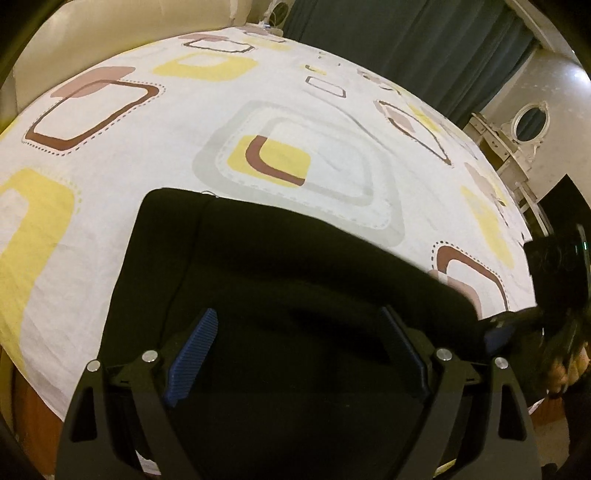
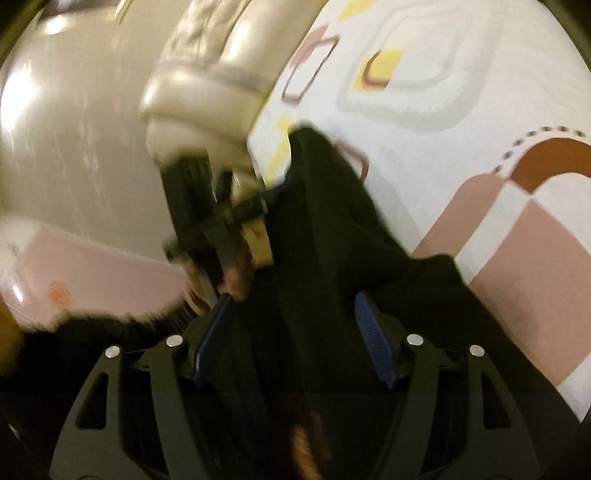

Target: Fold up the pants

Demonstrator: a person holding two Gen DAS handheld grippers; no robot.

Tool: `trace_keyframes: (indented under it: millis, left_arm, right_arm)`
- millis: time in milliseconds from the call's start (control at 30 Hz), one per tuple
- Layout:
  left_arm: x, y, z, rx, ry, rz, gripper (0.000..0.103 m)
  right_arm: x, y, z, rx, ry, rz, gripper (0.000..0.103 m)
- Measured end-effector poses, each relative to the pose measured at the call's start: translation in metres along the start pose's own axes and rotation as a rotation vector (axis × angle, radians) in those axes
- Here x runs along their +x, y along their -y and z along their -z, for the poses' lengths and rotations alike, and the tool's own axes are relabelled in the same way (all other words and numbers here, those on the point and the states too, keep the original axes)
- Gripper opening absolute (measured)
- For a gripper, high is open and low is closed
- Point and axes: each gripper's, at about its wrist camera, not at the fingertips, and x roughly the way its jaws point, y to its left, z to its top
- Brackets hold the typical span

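Black pants (image 1: 295,251) lie folded in a dark bundle at the near edge of a bed sheet (image 1: 184,147) printed with yellow and brown squares. My left gripper (image 1: 298,314) hovers over the bundle, pointing down, its blue pads spread wide and pressing on nothing. In the right wrist view the pants (image 2: 332,206) run from the sheet (image 2: 461,92) down between the pads of my right gripper (image 2: 291,299), which stand apart from the cloth. The left gripper (image 2: 221,221) shows there too, held in a hand. At the left wrist view's right edge is the right gripper (image 1: 554,295).
A cream padded headboard (image 1: 92,29) (image 2: 207,74) borders the bed. Behind it hang dark curtains (image 1: 406,44), and a white dresser with an oval mirror (image 1: 528,122) stands to the right. A blurred pink object (image 2: 92,273) lies low beside the bed.
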Motion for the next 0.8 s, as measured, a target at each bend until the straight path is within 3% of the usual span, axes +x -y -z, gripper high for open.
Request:
trace_keyframes:
  millis: [67, 133, 233, 300, 400, 567, 667, 700, 800]
  left_arm:
    - [0.004, 0.001, 0.000, 0.004, -0.018, -0.020, 0.087]
    - [0.008, 0.003, 0.000, 0.011, -0.036, -0.039, 0.087]
    - [0.013, 0.009, 0.001, 0.041, -0.055, -0.079, 0.087]
    - [0.015, 0.011, 0.003, 0.057, -0.064, -0.100, 0.087]
    - [0.017, 0.016, 0.003, 0.085, -0.062, -0.116, 0.087]
    - [0.018, 0.017, 0.000, 0.086, -0.037, -0.122, 0.087]
    - [0.017, 0.016, 0.001, 0.084, -0.036, -0.117, 0.087]
    - [0.017, 0.015, 0.000, 0.079, -0.036, -0.111, 0.087]
    - [0.016, 0.013, -0.001, 0.061, -0.038, -0.095, 0.087]
  right_arm:
    - [-0.023, 0.014, -0.010, 0.096, 0.096, -0.021, 0.067]
    - [-0.042, 0.027, -0.017, 0.162, 0.148, 0.026, 0.067]
    - [-0.053, 0.055, -0.023, 0.301, 0.131, 0.115, 0.067]
    - [-0.051, 0.071, -0.024, 0.377, 0.090, 0.125, 0.066]
    - [-0.036, 0.087, -0.021, 0.473, 0.010, -0.089, 0.067]
    - [-0.018, 0.089, -0.028, 0.483, -0.010, -0.170, 0.067]
    - [-0.016, 0.094, -0.031, 0.511, 0.021, -0.192, 0.048]
    - [-0.015, 0.095, -0.031, 0.519, 0.029, -0.215, 0.033]
    - [-0.011, 0.097, -0.026, 0.527, 0.022, -0.224, 0.026]
